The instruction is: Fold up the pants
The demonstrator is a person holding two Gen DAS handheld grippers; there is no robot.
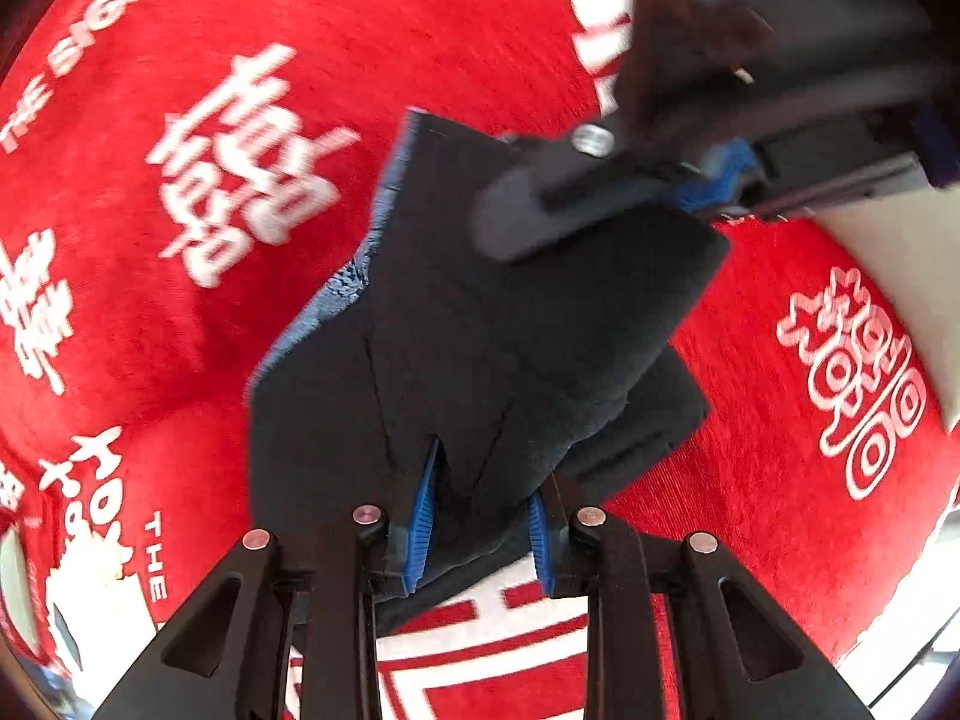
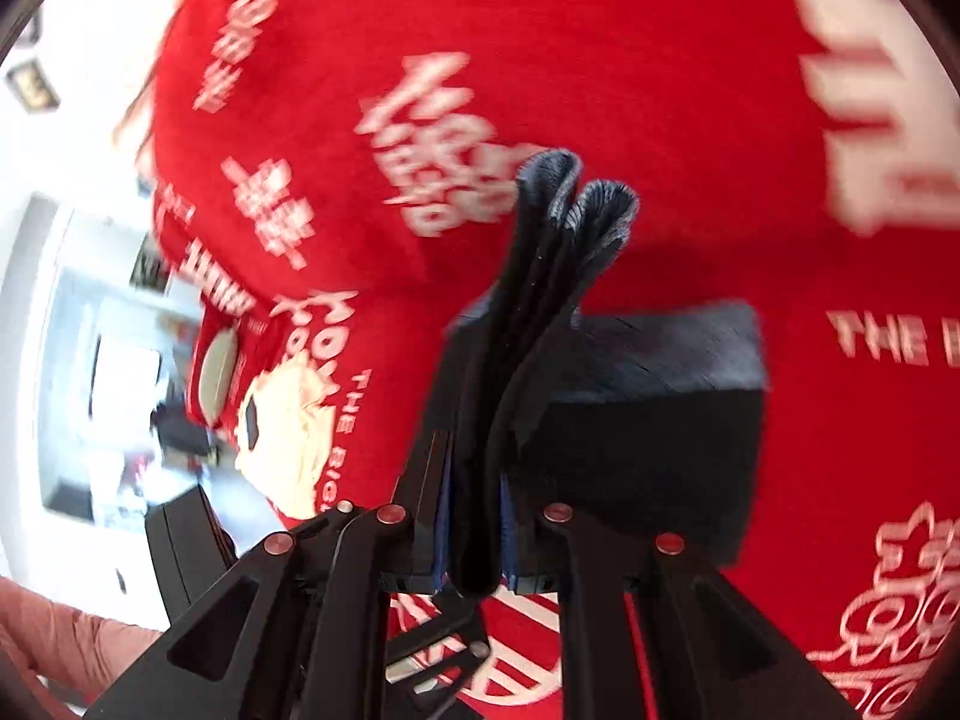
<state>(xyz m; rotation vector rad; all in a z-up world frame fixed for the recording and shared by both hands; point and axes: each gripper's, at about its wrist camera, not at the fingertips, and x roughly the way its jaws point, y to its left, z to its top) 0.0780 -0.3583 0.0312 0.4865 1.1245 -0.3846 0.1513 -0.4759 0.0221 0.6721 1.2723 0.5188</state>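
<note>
Left hand-held gripper is clenched on the dark pants. Right hand-held gripper grasps bunched layers of the same garment. Pants hang lifted over the red printed cloth, toward 12 o'clock, apparently carried together to keep the fold aligned.

Around the pants, the red cloth is seen bare on every side, so open room is left there. Just above the pants, passage is blocked by the right gripper. White furniture is seen beyond the cloth's edge.
</note>
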